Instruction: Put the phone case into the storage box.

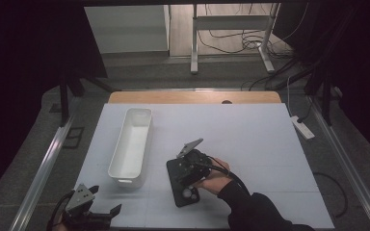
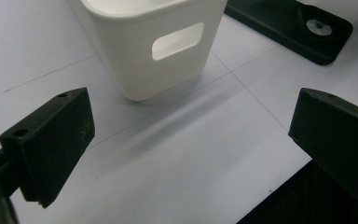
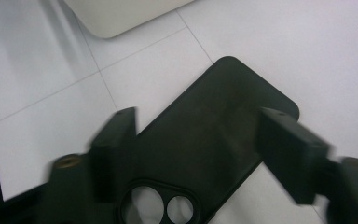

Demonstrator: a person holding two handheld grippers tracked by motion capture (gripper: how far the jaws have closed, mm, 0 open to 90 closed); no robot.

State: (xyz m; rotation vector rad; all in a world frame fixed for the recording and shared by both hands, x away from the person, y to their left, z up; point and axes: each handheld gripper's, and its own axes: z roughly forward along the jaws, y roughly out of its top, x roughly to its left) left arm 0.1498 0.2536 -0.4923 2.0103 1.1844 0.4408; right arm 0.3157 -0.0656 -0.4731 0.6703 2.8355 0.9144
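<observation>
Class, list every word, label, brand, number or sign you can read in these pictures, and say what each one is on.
None: no readable text anywhere.
The black phone case shows no print.
The white bin shows no print.
The white table carries thin grid lines, no writing.

Right tongs (image 3: 200, 154) spread wide w/ jaws either side of a black phone case (image 3: 214, 126), lying flat on the white tabletop (image 3: 42, 70). Case's camera cutouts sit btwn the jaws; contact unclear. Corner of a white bin (image 3: 116, 16) at top.
</observation>
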